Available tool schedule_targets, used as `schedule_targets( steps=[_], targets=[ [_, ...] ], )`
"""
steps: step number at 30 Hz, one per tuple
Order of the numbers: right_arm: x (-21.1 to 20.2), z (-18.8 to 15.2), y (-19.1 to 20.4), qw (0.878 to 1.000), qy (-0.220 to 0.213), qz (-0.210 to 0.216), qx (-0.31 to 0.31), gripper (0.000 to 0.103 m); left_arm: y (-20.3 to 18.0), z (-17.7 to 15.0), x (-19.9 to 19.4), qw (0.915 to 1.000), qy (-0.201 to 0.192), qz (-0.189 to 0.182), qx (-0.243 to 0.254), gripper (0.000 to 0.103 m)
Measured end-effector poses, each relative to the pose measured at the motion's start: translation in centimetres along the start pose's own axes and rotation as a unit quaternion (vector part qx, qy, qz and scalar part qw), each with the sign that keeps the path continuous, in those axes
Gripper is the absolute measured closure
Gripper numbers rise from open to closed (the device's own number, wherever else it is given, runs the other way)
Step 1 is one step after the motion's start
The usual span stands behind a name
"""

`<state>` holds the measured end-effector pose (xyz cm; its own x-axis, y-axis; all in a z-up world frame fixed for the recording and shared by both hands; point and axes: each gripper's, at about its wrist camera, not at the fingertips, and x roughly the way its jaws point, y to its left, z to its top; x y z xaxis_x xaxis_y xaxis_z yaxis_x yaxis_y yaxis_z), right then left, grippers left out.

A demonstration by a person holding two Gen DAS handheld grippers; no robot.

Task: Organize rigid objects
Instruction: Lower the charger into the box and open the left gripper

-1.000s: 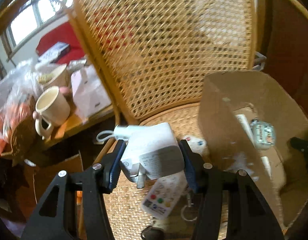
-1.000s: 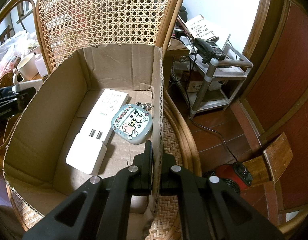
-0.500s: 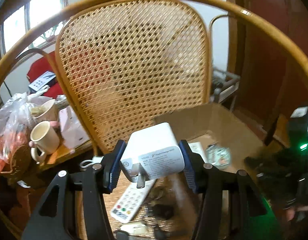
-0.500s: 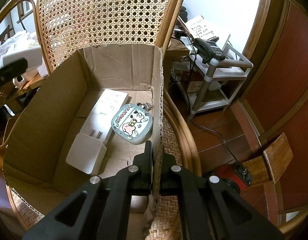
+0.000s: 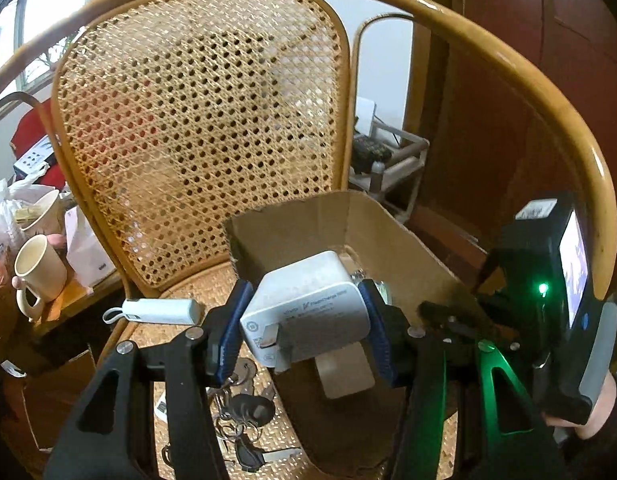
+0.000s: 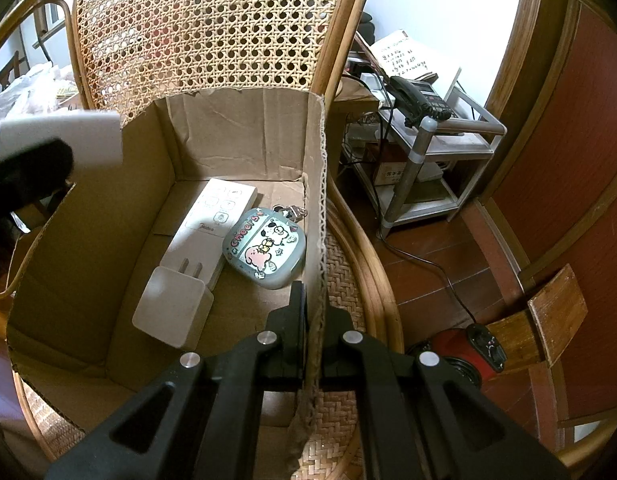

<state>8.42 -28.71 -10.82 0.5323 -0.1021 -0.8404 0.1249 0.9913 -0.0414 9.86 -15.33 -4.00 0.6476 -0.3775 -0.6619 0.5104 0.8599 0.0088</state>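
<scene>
Cream mugs [image 5: 38, 268] left of chair; telephone [image 6: 422, 98] on trolley [image 6: 448, 148].

A white charger [image 5: 308, 312] is held in the air above the near edge of the cardboard box [image 6: 88, 248]. On the box floor are laid a second white charger [image 6: 172, 308], a white remote [image 6: 216, 220] and a grey cartoon case [image 6: 264, 248] beside the right wall.

Window daylight, heavy fisheye bending, dark vignetted corners.
</scene>
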Motion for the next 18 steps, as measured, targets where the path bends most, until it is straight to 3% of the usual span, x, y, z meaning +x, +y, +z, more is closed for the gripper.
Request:
schedule_targets(
  steps=[18],
  targets=[
    [0.0, 0.0, 0.0, 1.0, 0.0, 0.0, 0.0, 0.097, -1.2, -0.9, 1.4, 0.9989, 0.039, 0.008, 0.025, 0.05]
  ],
)
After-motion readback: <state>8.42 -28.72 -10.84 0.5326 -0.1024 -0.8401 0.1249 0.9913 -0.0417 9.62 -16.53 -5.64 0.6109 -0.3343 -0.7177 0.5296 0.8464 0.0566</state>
